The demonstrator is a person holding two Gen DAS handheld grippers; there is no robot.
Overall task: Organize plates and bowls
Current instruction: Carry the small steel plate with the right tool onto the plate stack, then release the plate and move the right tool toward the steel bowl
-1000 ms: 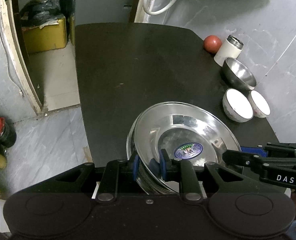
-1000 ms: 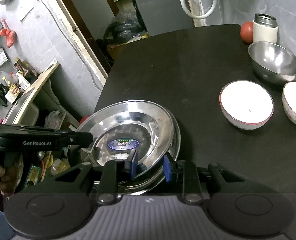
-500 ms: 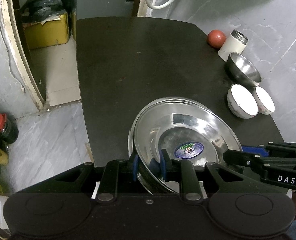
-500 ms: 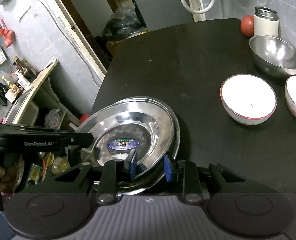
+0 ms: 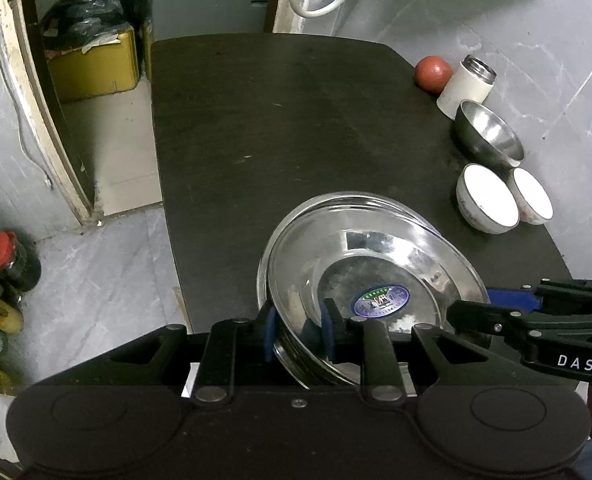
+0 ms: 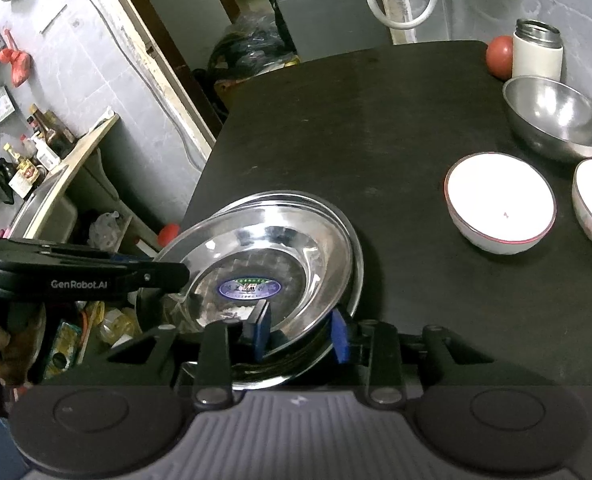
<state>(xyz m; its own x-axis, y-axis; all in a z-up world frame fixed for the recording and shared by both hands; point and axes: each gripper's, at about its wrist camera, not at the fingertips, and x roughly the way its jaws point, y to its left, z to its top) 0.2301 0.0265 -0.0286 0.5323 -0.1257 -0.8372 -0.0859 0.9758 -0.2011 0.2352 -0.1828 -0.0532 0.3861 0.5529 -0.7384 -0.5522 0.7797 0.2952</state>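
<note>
Two claws hold one stack of shiny round steel plates [image 5: 376, 264], one from each side. I cannot count the plates; several rims show.

From the left wrist, the left claw [image 5: 298, 332] is nearly closed, its blue pads pinching the near rim of the stack. The stack is tilted at the near end of the dark surface [image 5: 279, 128]. The right claw [image 5: 492, 312] comes in from the right side at the stack's rim. Far right on the surface sit two white china bowls [image 5: 488, 202] touching each other, one round steel bowl [image 5: 490, 134] just behind them, one white cup with a steel top [image 5: 466, 88], and one red ball-shaped thing [image 5: 433, 73].

From the right wrist, the right claw [image 6: 300, 330] is closed part way, with the stack's [image 6: 263, 256] rim between its blue pads. The left claw [image 6: 163, 274] reaches in from the left and meets the stack's far rim. One hand [image 6: 5, 354] holds it. The two white bowls [image 6: 500, 208], the steel bowl [image 6: 556, 118], the cup [image 6: 536, 54] and the red thing [image 6: 499, 55] stand to the right.
</note>
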